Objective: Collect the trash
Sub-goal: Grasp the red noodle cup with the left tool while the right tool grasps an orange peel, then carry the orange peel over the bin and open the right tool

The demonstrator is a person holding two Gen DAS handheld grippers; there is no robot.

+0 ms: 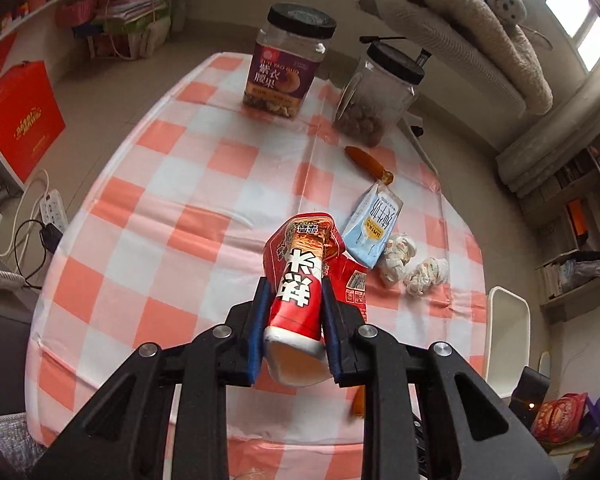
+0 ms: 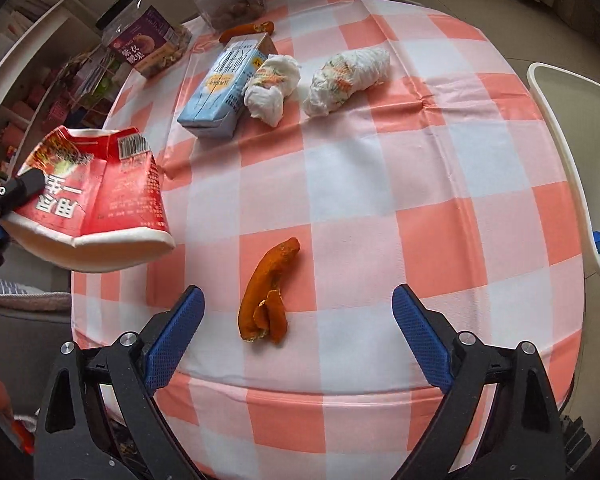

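Trash items on checked surface (image 2: 420, 184)

Left tongs (image 1: 293, 308) clamp a crushed red paper cup (image 1: 300, 280), lifted at centre frame. Right tongs (image 2: 298, 320) wide, straddling orange peel (image 2: 266, 300) at lower centre. Blue carton (image 2: 224, 84) and two tissue wads (image 2: 272, 84) upper centre.

A crushed red paper cup (image 1: 296, 292) with white lettering is pinched flat in the left claw (image 1: 293, 308), lifted above the table (image 2: 420, 160). On the cloth lie a curled orange peel (image 2: 266, 300), a light-blue milk carton (image 2: 220, 88) on its side, two crumpled tissue wads (image 2: 272, 84) (image 2: 346, 76), and another peel strip (image 1: 366, 162) beyond the carton.
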